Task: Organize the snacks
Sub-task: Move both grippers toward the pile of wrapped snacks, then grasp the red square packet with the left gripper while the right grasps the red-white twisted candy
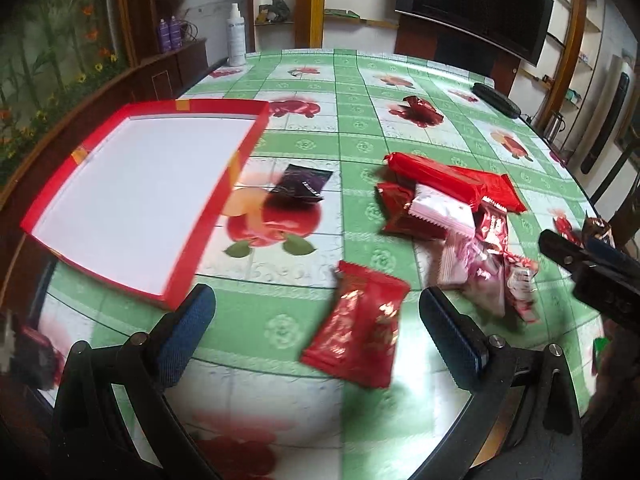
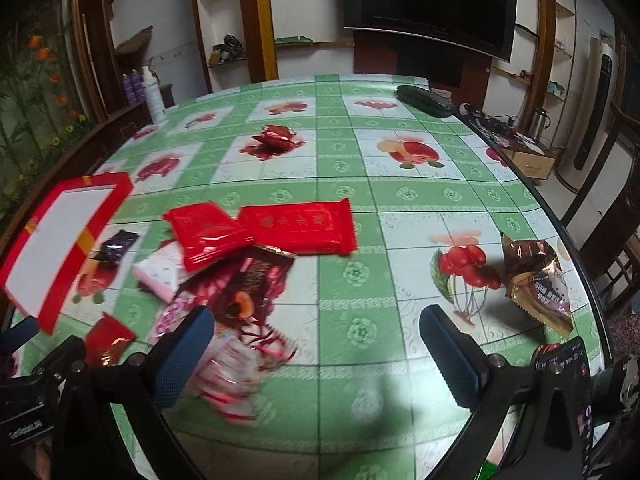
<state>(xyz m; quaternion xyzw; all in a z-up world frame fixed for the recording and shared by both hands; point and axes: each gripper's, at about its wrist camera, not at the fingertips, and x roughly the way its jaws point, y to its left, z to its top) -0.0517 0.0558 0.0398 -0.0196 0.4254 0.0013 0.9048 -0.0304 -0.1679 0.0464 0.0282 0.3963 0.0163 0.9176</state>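
The snacks lie loose on the bench (image 1: 360, 120): a heap of red, white and pink packets (image 2: 240, 256) sits near the middle, one red packet (image 1: 358, 338) lies apart between the fingers of the left claw (image 1: 316, 332), and a dark packet (image 1: 302, 184) rests just beside the red tray (image 1: 224, 196), whose white floor is bare. A brown-gold packet (image 2: 536, 276) lies alone toward the bench's right edge, beyond the right claw (image 2: 316, 352). Both claws hang spread wide above the green fruit-print cloth, pinching nothing.
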